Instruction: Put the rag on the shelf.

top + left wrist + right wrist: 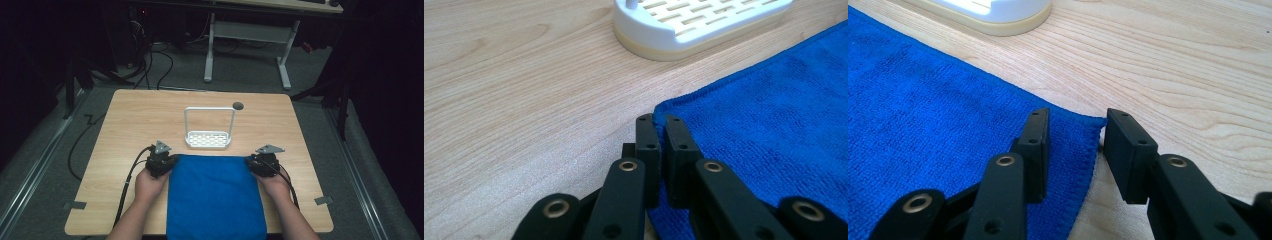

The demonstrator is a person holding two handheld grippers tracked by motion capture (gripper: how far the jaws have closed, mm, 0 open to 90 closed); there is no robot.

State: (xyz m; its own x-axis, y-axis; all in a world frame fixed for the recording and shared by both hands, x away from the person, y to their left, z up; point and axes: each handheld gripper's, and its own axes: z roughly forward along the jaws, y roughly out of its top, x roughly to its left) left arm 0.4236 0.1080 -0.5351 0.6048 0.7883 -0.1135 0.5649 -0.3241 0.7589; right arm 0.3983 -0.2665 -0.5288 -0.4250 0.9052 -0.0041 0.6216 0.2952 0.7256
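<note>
A blue cloth (215, 200) lies flat on the wooden table (130, 125), reaching over the near edge. My left gripper (167, 161) sits at the cloth's far left corner. In the left gripper view its jaws (659, 120) are pinched together on that corner of the cloth (774, 125). My right gripper (252, 162) is at the far right corner. In the right gripper view its jaws (1075, 117) stand apart astride the cloth's corner edge (923, 125), one jaw over the cloth and the other over bare wood, pads not pressing.
A white slotted rack (207, 140) with a tall wire handle stands just beyond the cloth, between the two grippers; its base shows close ahead (694, 25) (993, 12). A small dark round hole (238, 105) is behind it. Cables trail from both grippers toward the near edge.
</note>
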